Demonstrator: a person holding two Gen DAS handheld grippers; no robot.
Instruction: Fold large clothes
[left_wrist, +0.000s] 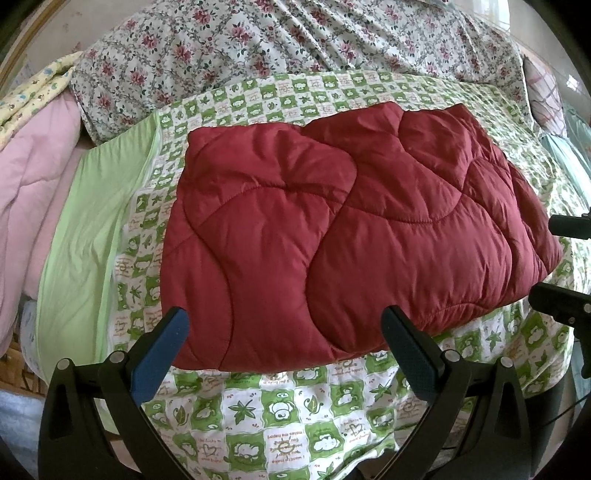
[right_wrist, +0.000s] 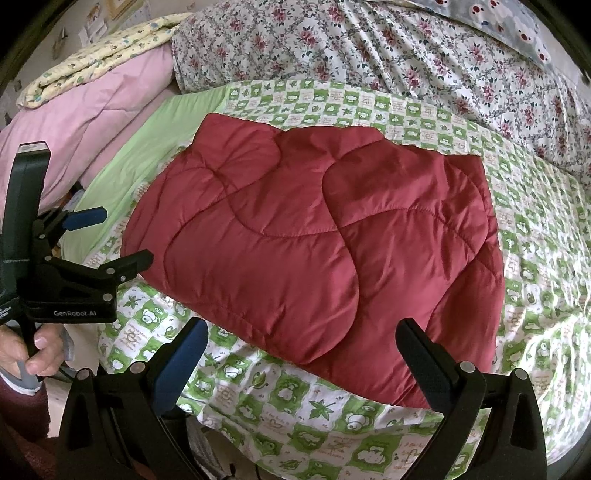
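Observation:
A dark red quilted padded garment (left_wrist: 332, 236) lies folded into a thick rectangle on the green-and-white patterned bed sheet (left_wrist: 280, 406). It also shows in the right wrist view (right_wrist: 325, 251). My left gripper (left_wrist: 284, 332) is open and empty, hovering just over the garment's near edge. It also shows at the left of the right wrist view (right_wrist: 122, 236), held in a hand, jaws apart. My right gripper (right_wrist: 301, 343) is open and empty above the garment's near edge; its fingers show at the right edge of the left wrist view (left_wrist: 565, 258).
A floral quilt (left_wrist: 295, 44) is bunched along the back of the bed. A pink duvet (left_wrist: 33, 177) with a yellow blanket (right_wrist: 103, 48) on it lies at the left, beside a plain green sheet strip (left_wrist: 92, 236). The sheet (right_wrist: 535, 258) lies bare to the right.

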